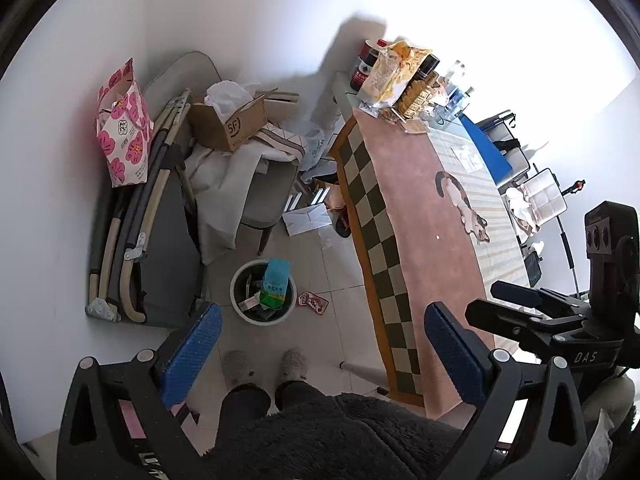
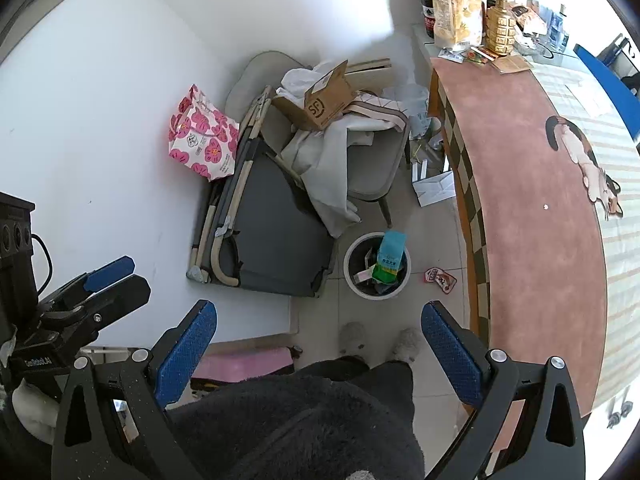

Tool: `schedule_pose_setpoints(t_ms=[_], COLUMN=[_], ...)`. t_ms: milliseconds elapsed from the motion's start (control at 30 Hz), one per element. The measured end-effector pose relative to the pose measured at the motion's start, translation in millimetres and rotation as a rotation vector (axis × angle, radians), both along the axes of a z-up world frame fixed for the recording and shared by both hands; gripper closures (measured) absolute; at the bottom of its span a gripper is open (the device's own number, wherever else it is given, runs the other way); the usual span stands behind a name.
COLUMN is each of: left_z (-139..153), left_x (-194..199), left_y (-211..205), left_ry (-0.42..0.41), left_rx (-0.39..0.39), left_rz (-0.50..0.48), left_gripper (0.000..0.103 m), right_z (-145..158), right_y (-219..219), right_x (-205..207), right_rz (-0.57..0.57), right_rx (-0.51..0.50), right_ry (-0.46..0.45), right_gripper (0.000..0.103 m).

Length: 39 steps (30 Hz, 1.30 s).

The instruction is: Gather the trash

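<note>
1. The trash bin (image 1: 263,293) is a round white tub with a dark inside. It stands on the pale tile floor (image 1: 344,320). It is stuffed with packets and scraps.
2. A tall blue and green carton (image 1: 276,282) sticks up out of the trash bin and leans a little.
3. A small red wrapper (image 1: 314,303) lies flat on the floor just beside the trash bin, on the side nearer the table. It looks thin and crinkly.
4. The long table (image 1: 424,248) is near the trash bin. It has a soft pink cloth with a checked edge and a cat picture.
5. On the other side of the trash bin lies a folded grey cot (image 2: 264,236) with bent tan poles. Behind the bin is a grey chair (image 2: 372,172) piled with white cloth and a brown cardboard box (image 2: 320,102).
6. A paper bag with pink flowers (image 2: 204,136) leans on the white wall, past the cot from the trash bin.
7. The left gripper (image 1: 320,354) is held high above the floor and looks down at the trash bin. Its blue bumpy pads are spread wide with nothing between them.
8. The right gripper (image 2: 318,354) is held the same way, spread wide and holding nothing.
9. Two fuzzy grey slippers (image 2: 378,342) stand on the floor near the trash bin.
</note>
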<state>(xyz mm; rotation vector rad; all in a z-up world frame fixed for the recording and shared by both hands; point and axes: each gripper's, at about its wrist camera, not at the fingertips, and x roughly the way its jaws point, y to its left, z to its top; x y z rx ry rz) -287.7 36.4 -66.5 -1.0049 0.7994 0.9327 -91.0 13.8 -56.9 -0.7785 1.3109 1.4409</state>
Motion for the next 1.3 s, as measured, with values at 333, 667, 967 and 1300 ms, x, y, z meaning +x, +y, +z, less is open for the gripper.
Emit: schedule_pose_setpoints(t_ms=[333,667,967,1300], left_z=[1.2,-0.1,-2.1,-2.4], left_x=[-2.0,0.8,2.4,2.3], left_y=[-0.2,-7.4,-13.6,-12.4], left_ry=[0.001,0.005,0.008,0.005], left_rx=[-0.001,-0.009,-0.014,-0.014], left_rz=[0.002,0.005,0.013,0.008], left_gripper=[0.000,0.000,0.000,0.000], right_z=[-1.2,-3.0,-4.2,-3.6], right_y=[1.2,0.5,-0.6,-1.8], right_x=[0.7,1.6,2.9,2.6], right_rz=[0.003,0.012,0.016,0.014], right_rx=[-0.008,-0.022,-0.025,-0.023], right_ry=[0.016,0.013,0.023,0.028], right_gripper=[0.000,0.000,0.000,0.000])
